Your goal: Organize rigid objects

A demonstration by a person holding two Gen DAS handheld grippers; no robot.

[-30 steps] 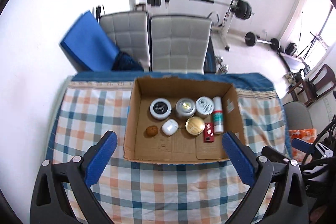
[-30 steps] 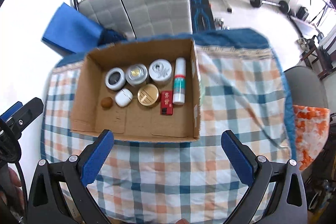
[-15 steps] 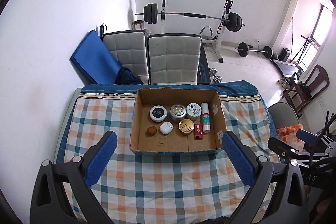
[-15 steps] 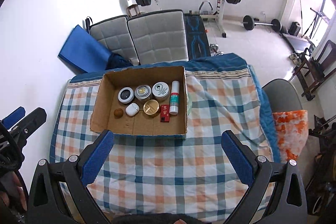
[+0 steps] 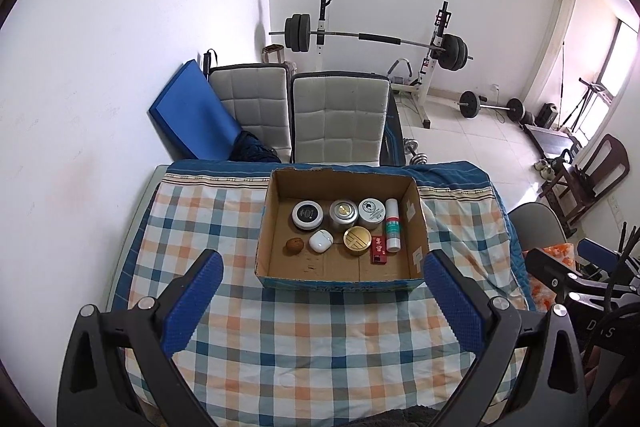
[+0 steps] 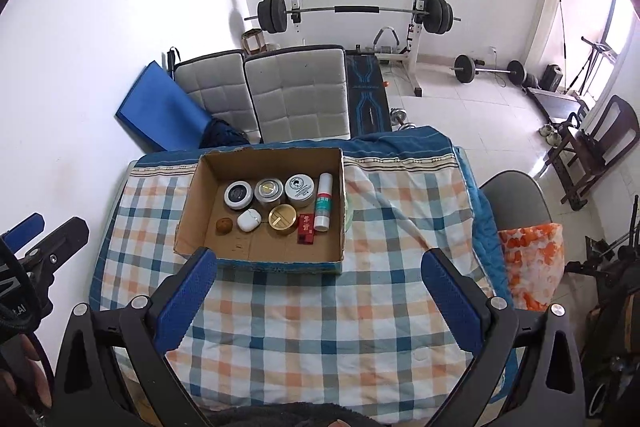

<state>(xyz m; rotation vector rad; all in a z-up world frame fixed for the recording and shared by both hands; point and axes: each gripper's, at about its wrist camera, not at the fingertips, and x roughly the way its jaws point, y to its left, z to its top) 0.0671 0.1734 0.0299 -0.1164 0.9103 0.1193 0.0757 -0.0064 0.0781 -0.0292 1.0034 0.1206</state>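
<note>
My desk (image 5: 248,339) wears a checked cloth, with two white padded chairs (image 5: 340,115) behind it and a barbell rack (image 5: 376,41) by the far wall. A cardboard box (image 5: 340,277) sits mid-desk, holding tins, a white case (image 5: 321,241), a red box (image 5: 378,254) and a spray bottle (image 5: 392,225). My left tool (image 5: 322,301) and right tool (image 6: 318,297) both gape wide, empty, well short of the box.

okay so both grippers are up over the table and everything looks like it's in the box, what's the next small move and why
Probably lower both grippers and rest. The cardboard box holds every item in two rows, from the brown nut to the white tube; the checked cloth around it shows no strays. The left gripper and right gripper have jaws wide apart, holding nothing.
</note>
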